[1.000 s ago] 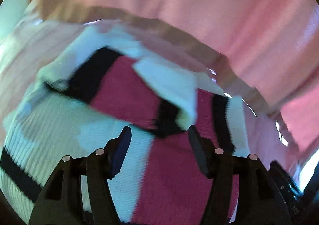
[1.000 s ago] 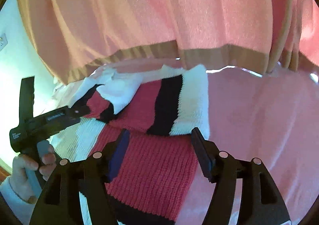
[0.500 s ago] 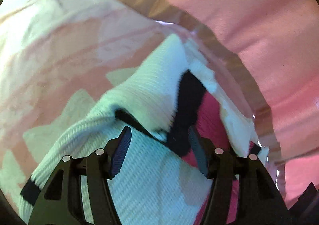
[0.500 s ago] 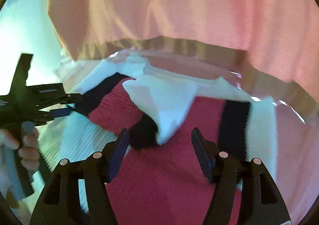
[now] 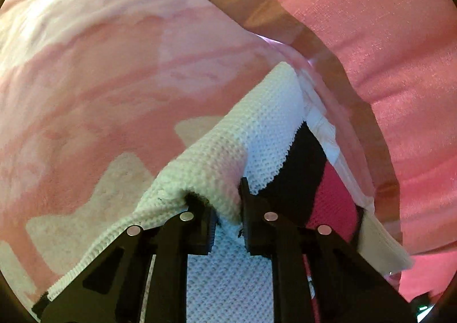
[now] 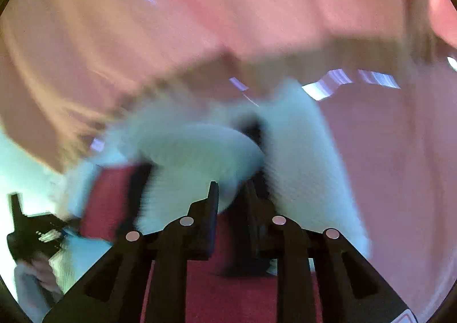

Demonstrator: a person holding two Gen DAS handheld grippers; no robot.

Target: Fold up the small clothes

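A small knitted sweater (image 5: pixel 265 128), white with black and red stripes, is spread on a pink patterned blanket (image 5: pixel 108 71), with a pink curtain (image 5: pixel 400 71) hanging behind it from twelve to three o'clock. In the left wrist view the left gripper (image 5: pixel 227 208) is seen with its jaws just closed to a narrow gap, a bunched fold of the white edge pinched between them; the fabric drapes away toward one o'clock. In the right wrist view, which is heavily blurred, the right gripper (image 6: pixel 231 197) has likewise just been closing, and a lobe of white knit appears to be caught between its narrow jaws, though how deep the bite goes cannot be told. The other handheld tool (image 6: pixel 34 234) and a hand (image 6: pixel 42 271) are glimpsed at eight o'clock of that view.

Several failures are judged possible. Only a thin roll of loose knit seems to be held by each side, so a layer could be dropped if the garment is lifted quickly. Because the knit is stretchy, uneven pulling between the two sides could skew the fold line. More than one layer may have been gathered in the left pinch, in which case a crumpled fold would result. The blanket beneath could also be snagged and dragged along if the jaws closed too low
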